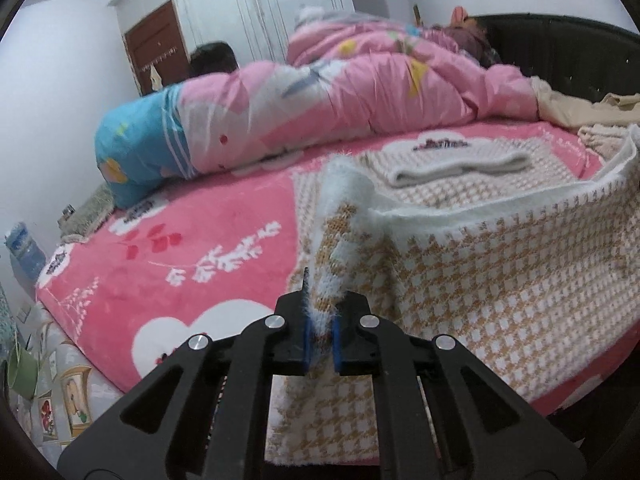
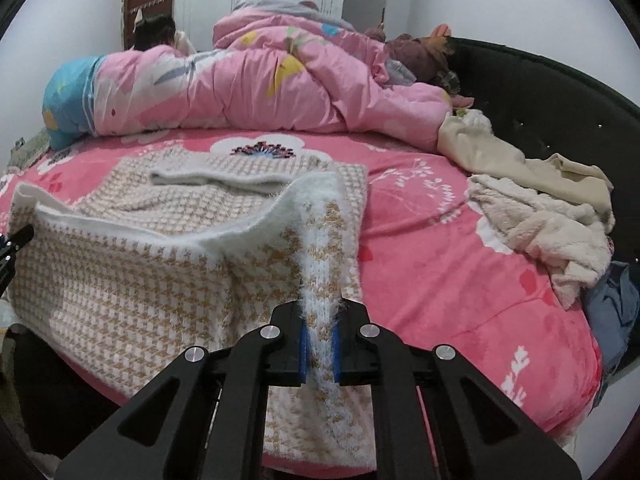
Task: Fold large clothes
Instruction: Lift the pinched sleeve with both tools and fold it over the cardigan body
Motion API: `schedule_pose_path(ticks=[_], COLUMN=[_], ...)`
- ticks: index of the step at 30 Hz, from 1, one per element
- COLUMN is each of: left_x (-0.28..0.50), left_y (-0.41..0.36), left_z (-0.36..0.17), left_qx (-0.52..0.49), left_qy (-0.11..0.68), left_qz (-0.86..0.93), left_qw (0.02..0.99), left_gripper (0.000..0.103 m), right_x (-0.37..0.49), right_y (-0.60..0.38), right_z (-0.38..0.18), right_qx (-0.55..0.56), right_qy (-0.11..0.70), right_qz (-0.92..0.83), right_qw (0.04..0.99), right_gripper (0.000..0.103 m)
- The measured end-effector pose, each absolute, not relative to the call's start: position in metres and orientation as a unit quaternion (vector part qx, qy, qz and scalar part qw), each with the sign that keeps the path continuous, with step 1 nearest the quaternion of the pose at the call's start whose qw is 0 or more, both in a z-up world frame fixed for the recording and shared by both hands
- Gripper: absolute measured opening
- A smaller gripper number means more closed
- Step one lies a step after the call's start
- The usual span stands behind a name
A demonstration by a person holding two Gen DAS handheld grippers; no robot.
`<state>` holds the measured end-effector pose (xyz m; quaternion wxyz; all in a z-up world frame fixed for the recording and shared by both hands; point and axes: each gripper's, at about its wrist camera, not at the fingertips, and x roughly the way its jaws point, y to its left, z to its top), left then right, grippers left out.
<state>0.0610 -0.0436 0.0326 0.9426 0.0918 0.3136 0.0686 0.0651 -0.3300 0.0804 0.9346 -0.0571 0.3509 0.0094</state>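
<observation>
bed (image 2: 420,240): round, covered in a pink flowered blanket; carried everything listed below.
quilt (image 1: 320,108): pink, bulky, heaped along the far side, well apart from the work.
loose clothes (image 2: 540,220): beige and blue pile at the right edge, untouched.
sweater (image 2: 140,280): large fuzzy knit, white with a tan check, lay spread across the near half of the bed, its near hem lifted off the blanket and hanging between two grips. judged soft, limp, fairly light, prone to sag and stretch; fluffy pile likely to slip unless pinched deep. best held at the hem corners, as here.
left claw (image 1: 320,338): clamped on the sweater's hem corner.
right claw (image 2: 320,344): clamped on the opposite hem corner.
</observation>
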Motion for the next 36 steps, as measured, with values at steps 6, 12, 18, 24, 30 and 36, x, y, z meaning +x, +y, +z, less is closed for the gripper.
schedule_pose_path(ticks=[6, 12, 18, 24, 30, 36], left_x=[0.044, 0.045, 0.077, 0.147, 0.246, 0.351], left_y=[-0.046, -0.042, -0.035, -0.021, -0.012, 0.006], left_z=[0.067, 0.097, 0.117, 0.126, 0.118, 0.054], left_qx=[0.1, 0.097, 0.099, 0.102, 0.11, 0.083], left_qy=[0.266, 0.224, 0.211, 0.219, 0.257, 0.373], left_qz=[0.07, 0.061, 0.049, 0.038, 0.026, -0.002], left_qw=[0.956, 0.968, 0.971, 0.97, 0.96, 0.924], left_gripper=[0.007, 0.007, 0.007, 0.007, 0.007, 0.007], right_x=[0.054, 0.057, 0.088, 0.16, 0.249, 0.345], right_y=[-0.329, -0.324, -0.318, -0.314, -0.319, -0.329], right_z=[0.105, 0.136, 0.158, 0.166, 0.152, 0.081], right_qx=[-0.061, -0.072, -0.077, -0.076, -0.061, -0.03], right_qy=[0.316, 0.279, 0.254, 0.254, 0.28, 0.366], right_qz=[0.0, -0.014, -0.017, -0.011, -0.001, 0.023], right_qw=[0.947, 0.957, 0.964, 0.964, 0.958, 0.93], right_gripper=[0.008, 0.008, 0.008, 0.008, 0.008, 0.008])
